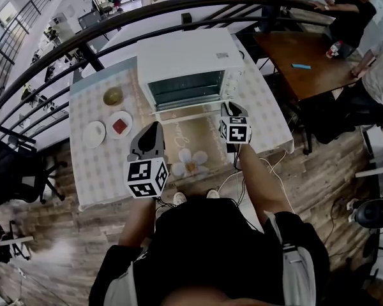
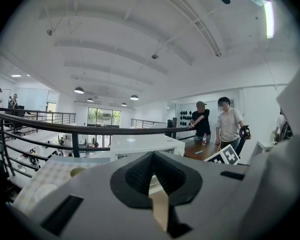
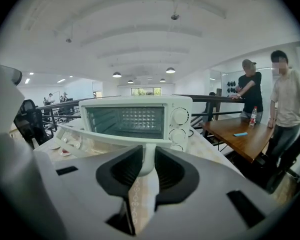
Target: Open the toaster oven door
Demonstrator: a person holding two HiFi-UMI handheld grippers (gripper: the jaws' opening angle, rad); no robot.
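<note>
Toaster oven (image 1: 188, 62) sits at the table's (image 1: 102, 164) far side, with its door (image 1: 191, 112) swung well down in front of it. Right gripper (image 3: 146, 159) clamps the door handle (image 3: 115, 136) at the oven's knob end, likely to control the swing. Left gripper (image 2: 152, 156) is closed and empty, front-left of the oven, apparently not needed.

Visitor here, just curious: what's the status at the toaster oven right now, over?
Right gripper clamped on door handle. Left gripper shut, empty, off the oven. Toaster oven door down, open. Dishes off to the side, not blocking.
</note>
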